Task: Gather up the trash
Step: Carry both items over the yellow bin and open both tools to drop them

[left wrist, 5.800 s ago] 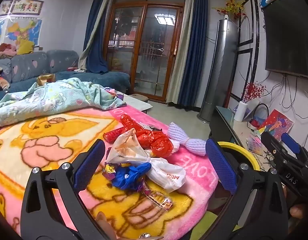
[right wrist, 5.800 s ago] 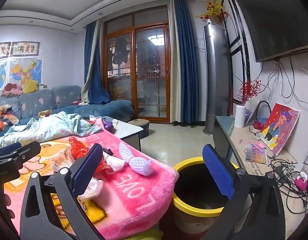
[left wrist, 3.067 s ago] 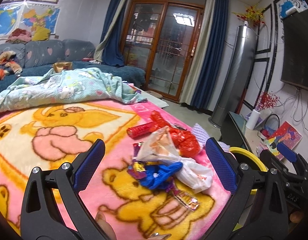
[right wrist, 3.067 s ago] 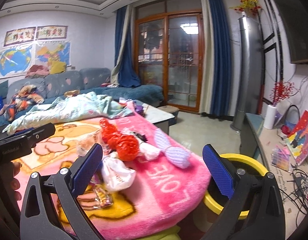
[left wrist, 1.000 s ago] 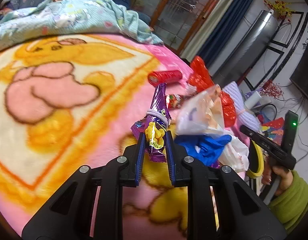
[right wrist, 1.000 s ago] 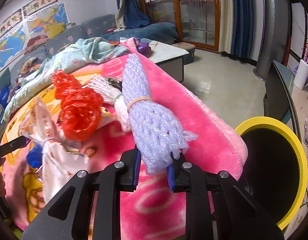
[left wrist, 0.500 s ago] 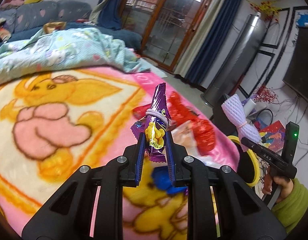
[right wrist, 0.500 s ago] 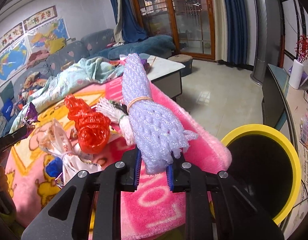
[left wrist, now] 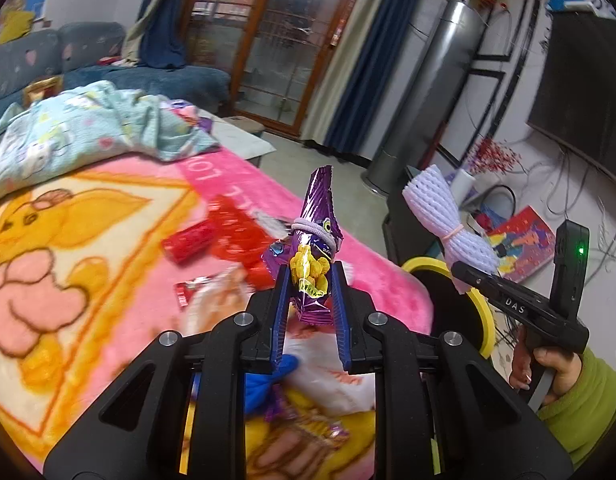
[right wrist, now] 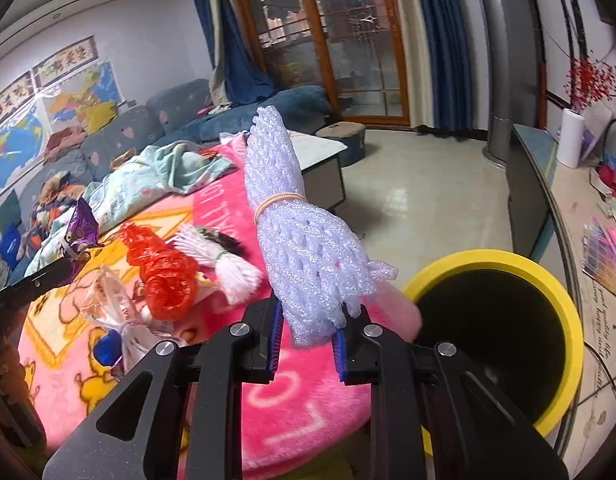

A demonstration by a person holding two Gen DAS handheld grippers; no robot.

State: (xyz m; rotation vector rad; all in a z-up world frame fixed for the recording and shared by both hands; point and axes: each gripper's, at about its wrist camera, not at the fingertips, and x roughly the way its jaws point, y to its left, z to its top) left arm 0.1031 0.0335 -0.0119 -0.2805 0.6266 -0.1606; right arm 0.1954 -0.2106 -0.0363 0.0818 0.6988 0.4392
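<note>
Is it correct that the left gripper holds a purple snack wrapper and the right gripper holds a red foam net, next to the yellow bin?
Not quite. The foam net in the right gripper is white, as the right wrist view shows. The rest stands: the left gripper holds the purple snack wrapper, and the yellow bin is next to them.

We read "DAS" in white letters on black body of right gripper (left wrist: 456, 270), beside yellow-rimmed bin (left wrist: 486, 320). We read "LO", upside down in white, on pink blanket (right wrist: 308, 408) just left of bin rim; same word's letters show blurred on blanket's far border in left wrist view. Red characters on framed banner above wall map (right wrist: 67, 98), too small for us to read. Print on purple snack wrapper (left wrist: 314, 264) illegible.
</note>
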